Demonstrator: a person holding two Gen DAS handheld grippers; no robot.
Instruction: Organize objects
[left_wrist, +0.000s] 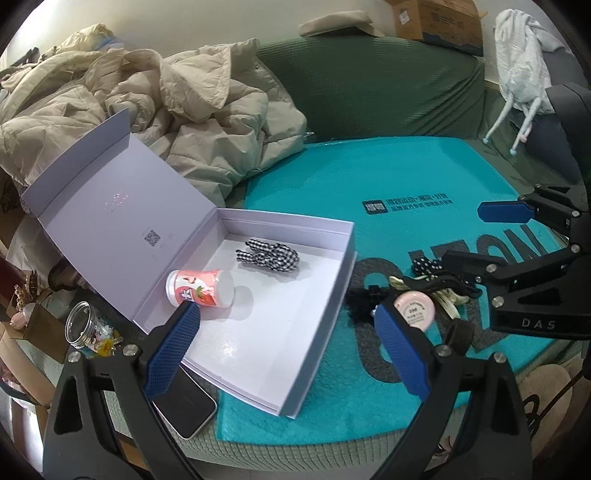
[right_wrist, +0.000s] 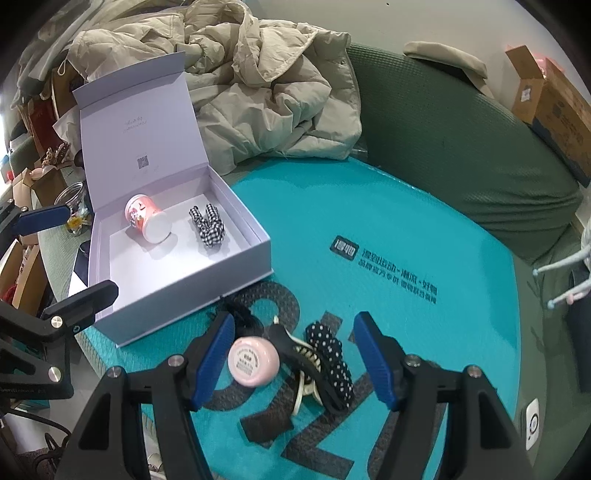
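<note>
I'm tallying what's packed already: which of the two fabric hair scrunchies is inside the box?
The black-and-white gingham scrunchie, lying in the open lavender box. The black white-dotted scrunchie lies outside on the teal mat.

My left gripper (left_wrist: 284, 321) points steeply downward, blue-padded fingers (left_wrist: 168, 350) spread about as wide as they go, nothing between them. My right gripper (right_wrist: 291, 363) tilts down likewise, jaws parted roughly halfway, gripping nothing. Each shows at the edge of the other's view.
</note>
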